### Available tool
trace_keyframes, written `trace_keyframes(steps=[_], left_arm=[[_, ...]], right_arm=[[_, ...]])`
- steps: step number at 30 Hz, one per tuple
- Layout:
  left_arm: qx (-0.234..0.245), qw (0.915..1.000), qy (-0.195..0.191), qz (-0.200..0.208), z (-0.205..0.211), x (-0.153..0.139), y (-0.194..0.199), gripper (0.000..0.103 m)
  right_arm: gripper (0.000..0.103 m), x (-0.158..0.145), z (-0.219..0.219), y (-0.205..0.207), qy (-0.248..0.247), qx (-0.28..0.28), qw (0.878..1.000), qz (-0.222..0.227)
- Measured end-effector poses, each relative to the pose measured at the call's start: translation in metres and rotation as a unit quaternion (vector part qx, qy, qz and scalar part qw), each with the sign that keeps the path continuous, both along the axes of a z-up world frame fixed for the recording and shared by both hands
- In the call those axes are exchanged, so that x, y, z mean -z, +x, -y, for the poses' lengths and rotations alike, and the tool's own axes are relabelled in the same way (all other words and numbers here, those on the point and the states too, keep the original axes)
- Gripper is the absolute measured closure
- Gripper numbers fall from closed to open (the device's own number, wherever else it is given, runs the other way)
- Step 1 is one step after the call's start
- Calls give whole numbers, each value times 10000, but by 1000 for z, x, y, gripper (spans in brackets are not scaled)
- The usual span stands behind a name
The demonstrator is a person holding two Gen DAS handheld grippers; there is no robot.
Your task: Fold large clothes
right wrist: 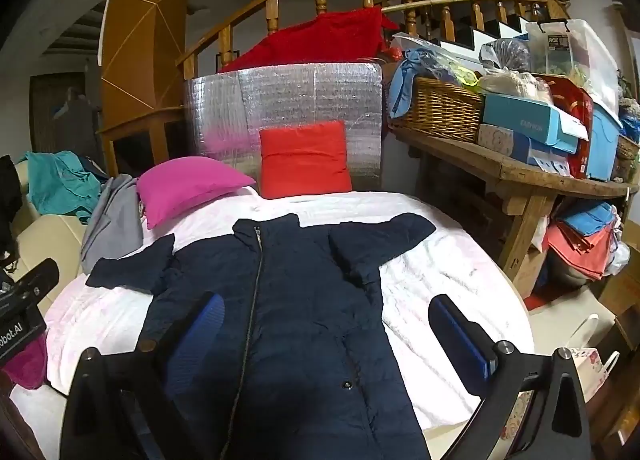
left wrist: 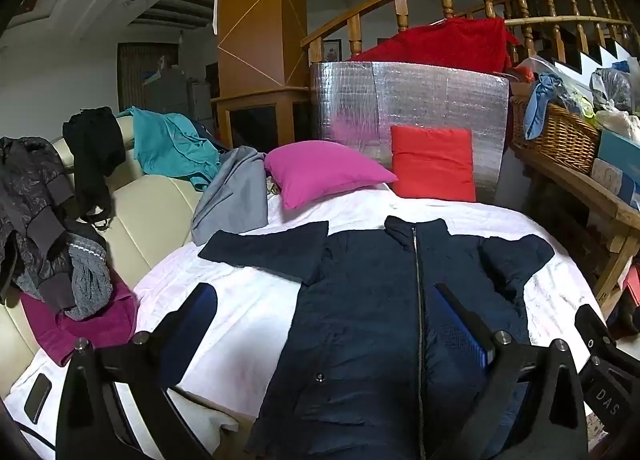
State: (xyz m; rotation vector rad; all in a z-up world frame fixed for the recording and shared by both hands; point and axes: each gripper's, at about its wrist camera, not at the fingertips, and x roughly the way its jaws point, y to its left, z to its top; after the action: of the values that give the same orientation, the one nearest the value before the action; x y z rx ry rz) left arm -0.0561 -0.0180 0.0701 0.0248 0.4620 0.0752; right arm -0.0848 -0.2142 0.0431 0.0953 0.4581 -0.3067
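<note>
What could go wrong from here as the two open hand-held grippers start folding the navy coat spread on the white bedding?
1. The navy coat looks thick and quilted, so a fold may spring back open.
2. The pink pillow and grey garment lie close by the coat's sleeve and might get dragged along.
3. The white bedding is loose, so a hand-held gripper might pinch it along with the coat.

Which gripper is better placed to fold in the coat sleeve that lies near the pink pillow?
Probably the left gripper: open, it hangs over the coat on that sleeve's side. The right gripper sits toward the other sleeve.
</note>
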Motion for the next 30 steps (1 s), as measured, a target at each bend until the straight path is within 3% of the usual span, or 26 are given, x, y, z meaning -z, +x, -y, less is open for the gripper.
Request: trace_keyframes(steps=[13,19,26,30], left_arm=[[27,10000,37,-30,4,2,4,0],[40,10000,48,-42,2,4,7,0],[20,10000,56,-69,3,5,14,0],[33,9999,57,-87,5,6,18,0]], right_arm=[[0,13,11,14,69,17,10000,-21],[0,2,10,17,188,69,9998,-97],[0,4,13,22,85,86,9999,108],[0,5,14,27,122,106,9999,-32]])
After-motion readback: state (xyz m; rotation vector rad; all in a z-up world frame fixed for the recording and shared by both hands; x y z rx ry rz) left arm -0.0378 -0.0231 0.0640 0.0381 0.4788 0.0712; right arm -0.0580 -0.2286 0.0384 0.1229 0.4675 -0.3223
